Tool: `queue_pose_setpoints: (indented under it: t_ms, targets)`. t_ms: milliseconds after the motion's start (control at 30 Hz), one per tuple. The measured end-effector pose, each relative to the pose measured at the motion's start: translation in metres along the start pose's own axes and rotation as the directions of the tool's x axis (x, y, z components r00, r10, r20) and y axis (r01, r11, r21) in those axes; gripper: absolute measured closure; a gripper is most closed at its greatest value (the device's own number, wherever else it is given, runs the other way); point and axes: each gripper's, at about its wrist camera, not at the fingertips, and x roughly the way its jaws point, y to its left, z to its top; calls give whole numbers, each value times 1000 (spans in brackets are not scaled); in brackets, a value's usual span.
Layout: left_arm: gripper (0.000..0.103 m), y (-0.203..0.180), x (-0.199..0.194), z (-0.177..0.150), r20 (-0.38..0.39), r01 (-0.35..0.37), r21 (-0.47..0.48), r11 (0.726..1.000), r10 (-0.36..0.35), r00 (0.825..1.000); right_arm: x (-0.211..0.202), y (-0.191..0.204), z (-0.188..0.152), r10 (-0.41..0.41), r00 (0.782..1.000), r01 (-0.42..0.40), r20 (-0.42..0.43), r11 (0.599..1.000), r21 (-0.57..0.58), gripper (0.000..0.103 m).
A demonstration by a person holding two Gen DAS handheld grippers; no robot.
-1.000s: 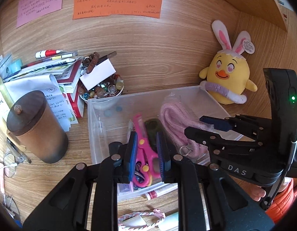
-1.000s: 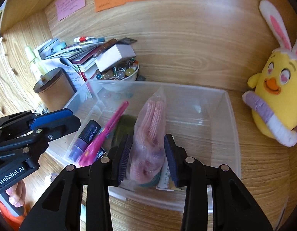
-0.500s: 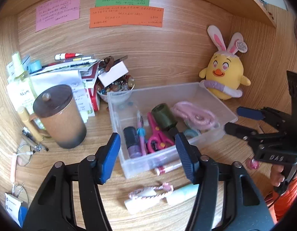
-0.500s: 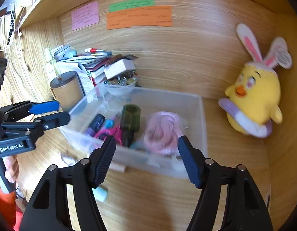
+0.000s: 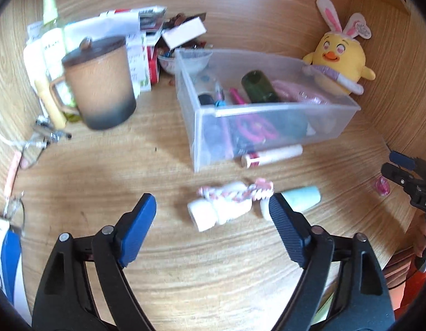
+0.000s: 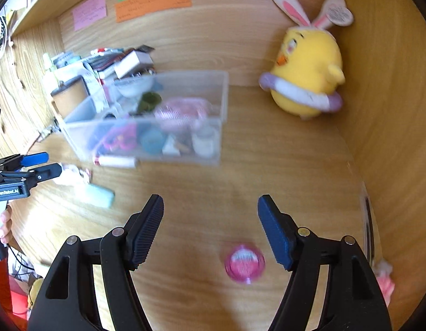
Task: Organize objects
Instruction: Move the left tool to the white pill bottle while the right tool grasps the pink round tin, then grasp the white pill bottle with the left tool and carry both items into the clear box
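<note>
Left gripper (image 5: 213, 212) jaws had just been opening and stood wide apart, nothing between them, above the desk (image 5: 102, 171). The white-and-pink braided bundle (image 5: 226, 201) and mint tube (image 5: 301, 198) lay just beyond its tips. Right gripper (image 6: 210, 207) jaws were also apart and empty; pink round case (image 6: 244, 263) lay on the desk near its right finger. Clear bin (image 5: 268, 110) held scissors, a dark green bottle and pink cord.

Clear plastic bin (image 5: 281, 113); yellow plush chick (image 5: 341, 60) with pink-lined white ears; tan mug (image 5: 99, 82) fading to dark grey, brown lid; pale teal tube (image 5: 303, 197); pink round lid (image 6: 244, 263); wood-grain desk (image 5: 213, 262); orange note (image 6: 153, 2).
</note>
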Motion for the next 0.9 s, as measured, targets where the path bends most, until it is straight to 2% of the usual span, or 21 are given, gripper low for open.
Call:
queue_pose_setpoints:
  t_ms: [167, 300, 367, 433, 600, 700, 900]
  targets:
    - [19, 1, 14, -10, -59, -5, -35, 999, 3, 998, 3, -14, -24, 24, 998, -20, -50, 998, 66, 35]
    - [19, 1, 19, -10, -68, -18, -55, 998, 15, 998, 1, -18, -39, 3, 998, 2, -62, 997, 76, 35]
    - [19, 1, 20, -10, -72, -11, -67, 998, 6, 997, 0, -19, -43, -3, 998, 8, -56, 997, 79, 42]
    - [21, 0, 22, -9, -75, -6, -70, 998, 0, 997, 1, -19, -43, -13, 998, 17, -55, 997, 74, 50]
    - [42, -2, 22, -8, -60, -36, -69, 997, 32, 998, 6, -20, -40, -37, 998, 41, -53, 997, 71, 70]
    - [49, 2, 20, -8, -47, -35, -90, 995, 31, 998, 9, -19, -39, -31, 998, 34, -47, 997, 72, 71]
    - [49, 3, 17, -10, -38, -34, -91, 995, 30, 999, 8, -14, -35, -25, 999, 27, -30, 998, 60, 71]
